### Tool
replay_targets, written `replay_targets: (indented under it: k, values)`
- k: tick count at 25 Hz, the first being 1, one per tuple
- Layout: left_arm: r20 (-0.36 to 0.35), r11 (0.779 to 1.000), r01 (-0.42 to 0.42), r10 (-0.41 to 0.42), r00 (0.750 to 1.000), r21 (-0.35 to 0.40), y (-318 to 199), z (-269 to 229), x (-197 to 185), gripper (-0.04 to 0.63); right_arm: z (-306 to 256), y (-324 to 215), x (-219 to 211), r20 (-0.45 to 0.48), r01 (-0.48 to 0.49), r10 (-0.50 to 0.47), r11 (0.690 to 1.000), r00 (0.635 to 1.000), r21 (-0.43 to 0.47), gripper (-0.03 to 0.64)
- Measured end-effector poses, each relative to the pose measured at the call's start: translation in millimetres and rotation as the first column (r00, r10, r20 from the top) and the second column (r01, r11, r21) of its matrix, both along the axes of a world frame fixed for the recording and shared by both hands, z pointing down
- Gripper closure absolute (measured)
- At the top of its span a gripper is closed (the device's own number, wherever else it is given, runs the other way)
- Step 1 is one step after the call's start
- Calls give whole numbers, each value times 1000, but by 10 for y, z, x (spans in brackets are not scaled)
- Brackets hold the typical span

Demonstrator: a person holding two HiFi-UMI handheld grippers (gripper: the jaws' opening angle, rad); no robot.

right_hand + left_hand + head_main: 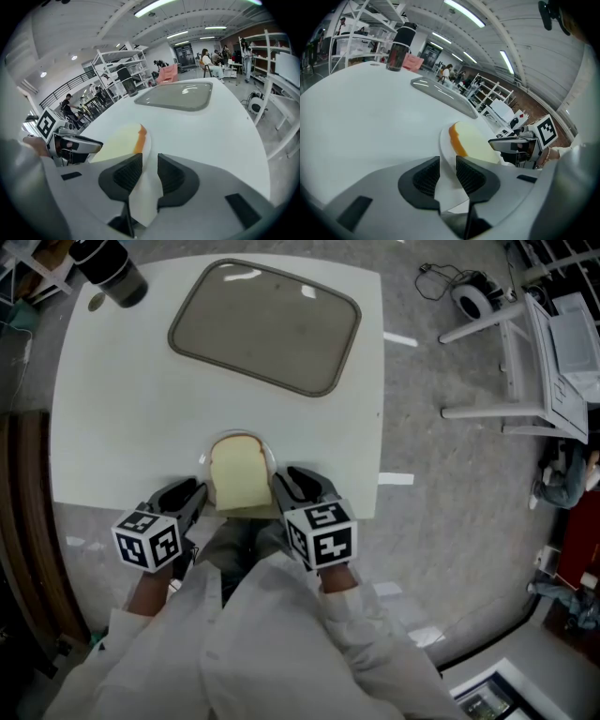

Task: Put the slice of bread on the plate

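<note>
A slice of bread (236,476) with a brown crust lies on a small white plate (269,456) at the near edge of the white table (112,409). My left gripper (195,491) is shut on the plate's left rim and my right gripper (286,479) on its right rim. In the left gripper view the plate's rim (444,143) runs between the pads of that gripper (447,176), with the bread (473,143) beyond. The right gripper view shows the same: the rim (149,150) sits in the right gripper (149,176) and the bread (119,140) lies to its left.
A grey tray (265,324) lies at the far middle of the table. A dark tumbler (112,273) stands at the far left corner. White furniture (525,362) stands on the floor to the right. The table's near edge is just under the plate.
</note>
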State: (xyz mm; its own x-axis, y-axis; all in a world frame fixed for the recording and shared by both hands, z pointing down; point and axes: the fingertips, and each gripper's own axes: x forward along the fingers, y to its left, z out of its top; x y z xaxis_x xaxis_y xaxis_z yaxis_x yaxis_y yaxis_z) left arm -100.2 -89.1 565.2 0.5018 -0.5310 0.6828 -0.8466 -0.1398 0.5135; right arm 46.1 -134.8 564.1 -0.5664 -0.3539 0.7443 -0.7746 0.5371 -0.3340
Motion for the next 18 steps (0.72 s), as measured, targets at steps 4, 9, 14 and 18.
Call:
replay_targets:
  k: [4,9,14,18]
  values:
    - [-31,1000,24,-24,999,-13,-15,11,-9,503,29,-15,-9,-2,7,-7,1000,1000,-9,528]
    - [-62,999,33,-34,998,-24,-8,6,-12,503,57,19,-55,5,14,-14,1000,1000,-26,528]
    - [-81,999,23,-26,996,-33,0,-2,12,500,71,24,-64,14,18,-18,999,1000,-43,528]
    - [-107,999,18,-22,994,-38,10,-18,48,492,70,28,-62,15,24,-23,998,1000,-55,528]
